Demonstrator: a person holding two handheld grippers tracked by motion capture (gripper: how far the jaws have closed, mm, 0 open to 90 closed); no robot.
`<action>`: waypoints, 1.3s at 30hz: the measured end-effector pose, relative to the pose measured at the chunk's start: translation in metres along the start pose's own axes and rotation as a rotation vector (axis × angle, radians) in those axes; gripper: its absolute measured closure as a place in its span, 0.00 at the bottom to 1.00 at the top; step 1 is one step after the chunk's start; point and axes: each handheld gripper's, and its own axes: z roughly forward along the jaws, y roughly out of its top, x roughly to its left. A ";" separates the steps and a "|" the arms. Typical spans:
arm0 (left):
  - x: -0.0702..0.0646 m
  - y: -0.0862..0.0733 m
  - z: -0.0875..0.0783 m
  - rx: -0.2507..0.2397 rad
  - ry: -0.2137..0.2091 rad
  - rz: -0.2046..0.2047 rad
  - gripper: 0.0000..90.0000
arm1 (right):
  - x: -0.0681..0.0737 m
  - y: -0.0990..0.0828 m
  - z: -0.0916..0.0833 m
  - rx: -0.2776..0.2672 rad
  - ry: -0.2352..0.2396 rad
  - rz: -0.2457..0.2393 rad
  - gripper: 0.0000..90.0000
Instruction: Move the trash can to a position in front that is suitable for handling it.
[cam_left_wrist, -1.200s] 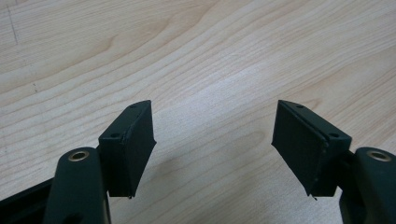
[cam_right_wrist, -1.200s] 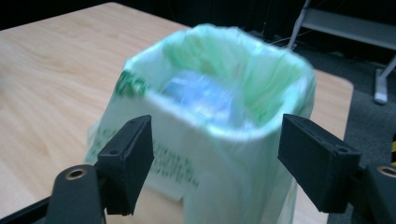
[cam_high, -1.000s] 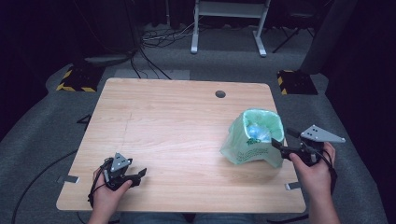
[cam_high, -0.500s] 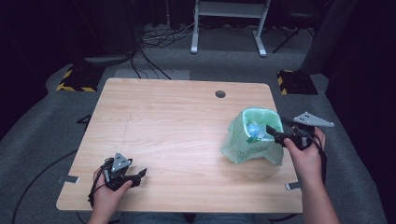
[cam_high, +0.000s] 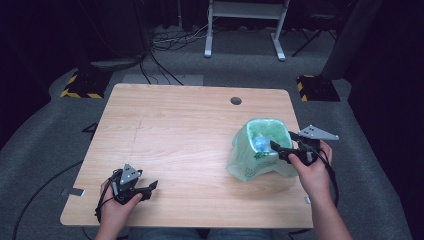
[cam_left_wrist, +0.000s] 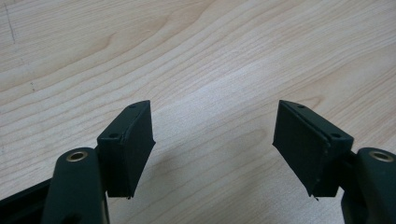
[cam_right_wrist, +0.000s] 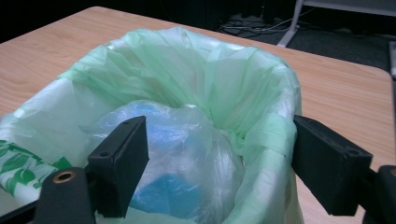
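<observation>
green bag (cam_high: 260, 150) at right of frame, my right gripper (cam_high: 280, 148) spread over its rim; left gripper (cam_high: 146, 186) released, lower left.

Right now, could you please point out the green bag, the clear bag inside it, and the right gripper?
Green bag (cam_high: 245, 162): high view, left outer wall.
Clear bag (cam_right_wrist: 187, 140): right gripper view, crumpled top.
Right gripper (cam_high: 279, 148): high view, between fingertips.
</observation>
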 end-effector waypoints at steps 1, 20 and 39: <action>0.000 0.000 0.000 -0.001 0.000 -0.001 0.32 | 0.004 0.000 0.001 0.003 0.010 0.001 0.24; -0.003 0.003 0.000 -0.017 -0.004 0.003 0.31 | 0.042 0.026 -0.028 -0.108 0.046 -0.072 0.29; -0.004 0.004 0.001 -0.018 -0.012 0.003 0.30 | 0.010 -0.022 0.012 0.000 0.000 -0.006 0.35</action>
